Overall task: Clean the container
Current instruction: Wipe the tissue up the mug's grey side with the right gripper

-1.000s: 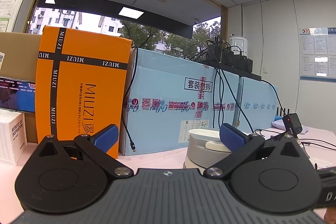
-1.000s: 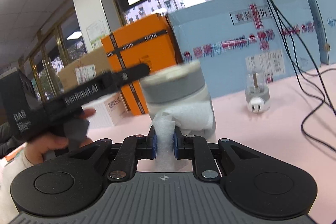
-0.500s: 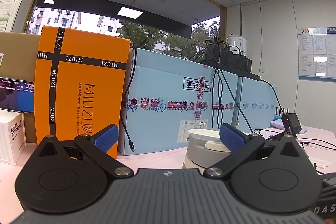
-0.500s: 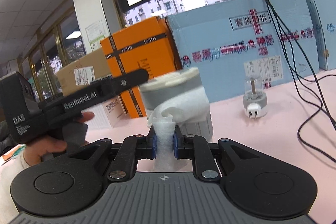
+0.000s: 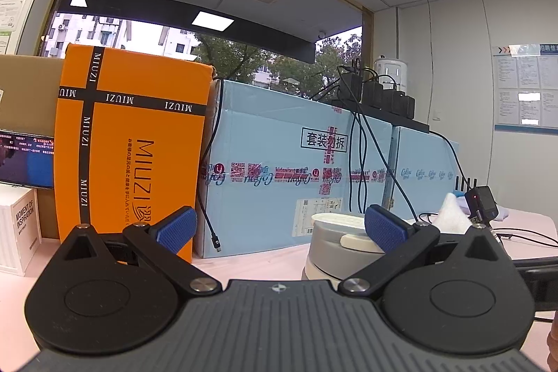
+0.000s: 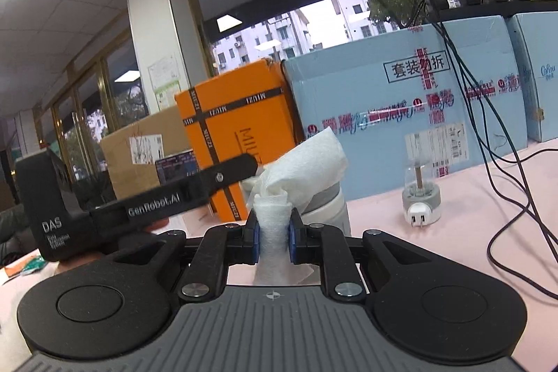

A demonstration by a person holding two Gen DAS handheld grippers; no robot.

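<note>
A grey and white container with a white lid stands on the pink table, just in front of my open left gripper, near its right finger. My right gripper is shut on a folded white tissue. The tissue covers the top of the container in the right wrist view. A tip of the tissue shows at the right in the left wrist view. The left gripper's black body reaches in from the left beside the container.
An orange MIUZI box and light blue cartons stand close behind the container, with black cables hanging over them. A small plug-in device with a clear dome sits on the pink table at the right. A white box stands at far left.
My right gripper has lifted the tissue from the container's side up over its top. The left gripper has stayed open and nearly still.
</note>
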